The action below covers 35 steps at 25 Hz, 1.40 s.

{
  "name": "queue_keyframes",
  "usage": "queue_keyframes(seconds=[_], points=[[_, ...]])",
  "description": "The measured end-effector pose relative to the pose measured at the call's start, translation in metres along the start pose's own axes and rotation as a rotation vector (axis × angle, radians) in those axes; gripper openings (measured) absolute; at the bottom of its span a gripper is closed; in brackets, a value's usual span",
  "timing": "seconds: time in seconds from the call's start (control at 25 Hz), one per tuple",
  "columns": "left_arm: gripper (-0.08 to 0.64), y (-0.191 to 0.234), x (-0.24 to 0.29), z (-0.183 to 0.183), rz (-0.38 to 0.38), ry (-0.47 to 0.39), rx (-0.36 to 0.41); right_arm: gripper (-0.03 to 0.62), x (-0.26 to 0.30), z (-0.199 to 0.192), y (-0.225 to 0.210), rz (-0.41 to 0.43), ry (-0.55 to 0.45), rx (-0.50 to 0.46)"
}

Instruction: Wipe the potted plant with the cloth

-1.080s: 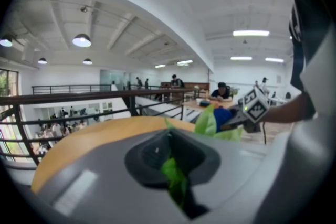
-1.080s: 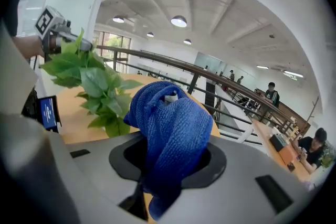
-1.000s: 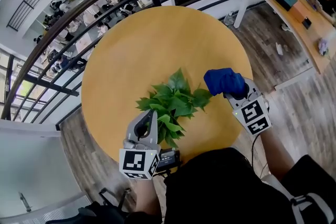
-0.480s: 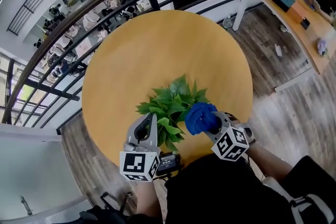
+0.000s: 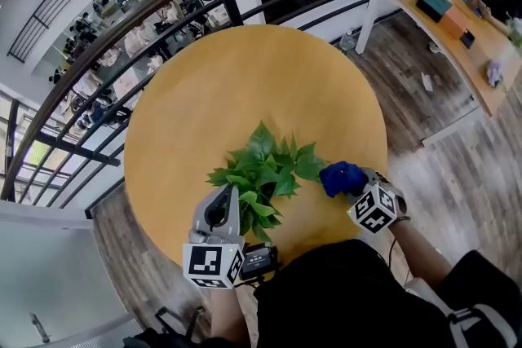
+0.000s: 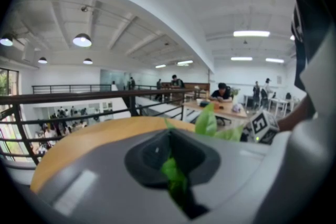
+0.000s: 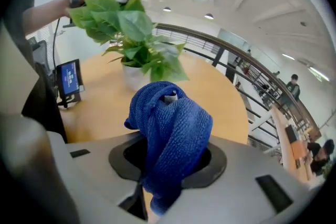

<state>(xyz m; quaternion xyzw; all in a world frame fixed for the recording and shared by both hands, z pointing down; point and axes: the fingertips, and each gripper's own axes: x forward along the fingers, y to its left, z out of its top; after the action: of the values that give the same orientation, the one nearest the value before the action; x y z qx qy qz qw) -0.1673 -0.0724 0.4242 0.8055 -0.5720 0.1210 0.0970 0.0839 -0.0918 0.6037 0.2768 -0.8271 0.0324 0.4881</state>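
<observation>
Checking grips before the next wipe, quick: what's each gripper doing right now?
Left gripper: closed on a plant leaf.
Right gripper: closed, holding the blue cloth.

Open-plan office mezzanine: black railing (image 5: 226, 4), wooden desk (image 5: 473, 65), workers (image 5: 86, 24) on the floor below.

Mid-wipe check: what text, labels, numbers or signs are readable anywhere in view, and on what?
No text can be read.
Small blue screen: shows print, too small and blurred to read.
Left marker cube, right marker cube: black-and-white square patterns only, no letters.
</observation>
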Motion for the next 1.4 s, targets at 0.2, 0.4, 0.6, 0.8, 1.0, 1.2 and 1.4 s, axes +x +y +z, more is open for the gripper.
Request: queue_keyframes(seconds=[0.2,0.4,0.6,0.8,1.0,1.2,1.4], points=[[0.002,0.0,0.0,0.002,0.003,0.0,0.003,0.146,-0.05,0.057,-0.071,-0.151,-0.253,0.19],[0.002,-0.002,-0.006,0.001,0.011,0.012,0.006,0.146,-0.074,0.128,-0.069,-0.09,-0.472,0.188],[0.002,-0.007,0.003,0.005,0.004,0.006,0.003,0.146,0.003,0.093,-0.049,-0.012,-0.236,0.098],[0.002,-0.005,0.003,0.006,0.0,0.003,0.007,0.146,0.034,0.043,-0.057,-0.049,-0.045,0.041],[0.002,-0.005,0.002,0.006,0.005,0.0,0.003,0.146,0.001,0.084,-0.099,-0.149,-0.167,0.034],[0.002,-0.003,0.004,0.007,-0.007,-0.02,-0.011,0.146,-0.049,0.184,-0.106,-0.189,-0.395,-0.074],[0.002,-0.002,0.0,0.007,-0.002,-0.013,-0.007,0.146,-0.048,0.253,-0.058,-0.068,-0.497,-0.248]])
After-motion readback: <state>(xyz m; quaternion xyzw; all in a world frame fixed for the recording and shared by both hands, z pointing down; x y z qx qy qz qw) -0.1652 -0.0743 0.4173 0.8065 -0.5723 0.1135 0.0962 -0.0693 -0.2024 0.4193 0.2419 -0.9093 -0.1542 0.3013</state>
